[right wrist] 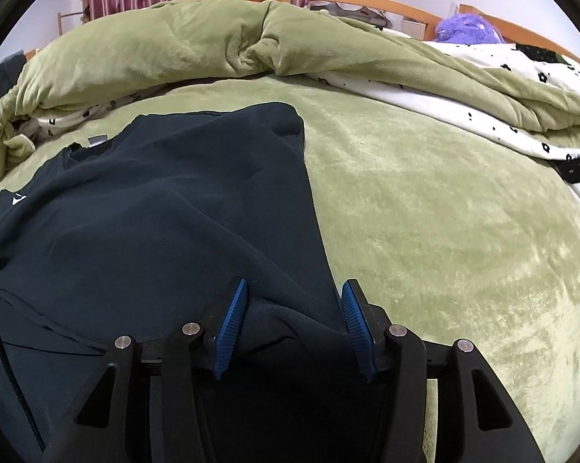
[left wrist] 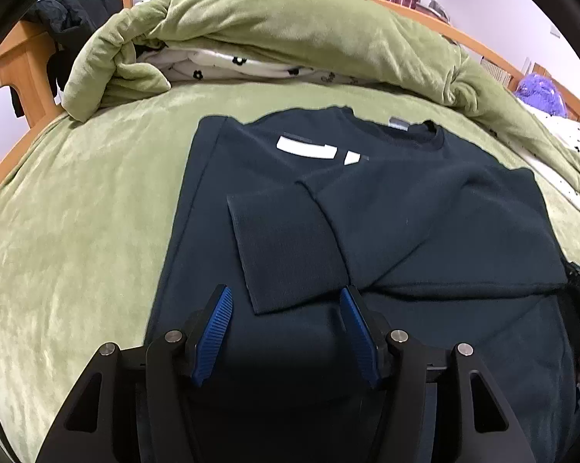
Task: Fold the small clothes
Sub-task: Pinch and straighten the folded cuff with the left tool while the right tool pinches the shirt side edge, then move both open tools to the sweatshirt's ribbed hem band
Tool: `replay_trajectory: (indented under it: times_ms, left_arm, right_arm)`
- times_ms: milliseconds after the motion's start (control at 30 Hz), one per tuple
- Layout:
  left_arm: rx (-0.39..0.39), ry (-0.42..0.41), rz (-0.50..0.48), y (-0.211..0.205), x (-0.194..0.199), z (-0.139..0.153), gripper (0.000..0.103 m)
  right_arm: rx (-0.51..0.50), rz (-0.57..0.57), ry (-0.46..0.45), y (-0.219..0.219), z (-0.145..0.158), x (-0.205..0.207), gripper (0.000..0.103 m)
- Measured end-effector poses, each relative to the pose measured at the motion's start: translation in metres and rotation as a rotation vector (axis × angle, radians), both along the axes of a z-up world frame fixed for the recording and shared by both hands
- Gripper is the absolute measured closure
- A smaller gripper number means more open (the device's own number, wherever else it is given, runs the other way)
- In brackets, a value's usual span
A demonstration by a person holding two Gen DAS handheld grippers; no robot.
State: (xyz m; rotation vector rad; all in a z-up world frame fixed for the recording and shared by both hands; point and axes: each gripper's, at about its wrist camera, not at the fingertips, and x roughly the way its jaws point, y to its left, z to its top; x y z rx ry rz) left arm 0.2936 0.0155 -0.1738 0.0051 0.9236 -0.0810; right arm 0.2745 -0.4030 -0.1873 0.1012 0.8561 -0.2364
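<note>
Dark sweater, centre frame on green blanket: soft, light, limp. Left gripper and right gripper both apart, gripping nothing. Best hold: bottom hem.

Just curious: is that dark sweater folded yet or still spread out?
Partly folded: the dark sweater has one sleeve laid across its chest.

Dark sweater flat on green blanket — left claw open above it.
</note>
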Motion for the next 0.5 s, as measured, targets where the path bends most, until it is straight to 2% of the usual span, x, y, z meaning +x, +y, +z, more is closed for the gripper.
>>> replay_trajectory:
  times_ms: [333, 500]
  left_arm:
    - [0.094, -0.001, -0.019, -0.012, -0.008, -0.010, 0.047]
    - [0.065, 0.022, -0.013, -0.009, -0.013, -0.006, 0.047]
  right_arm:
    - [0.042, -0.007, -0.007, -0.005, 0.000, -0.004, 0.050]
    - [0.031, -0.010, -0.012, -0.005, 0.000, -0.004, 0.050]
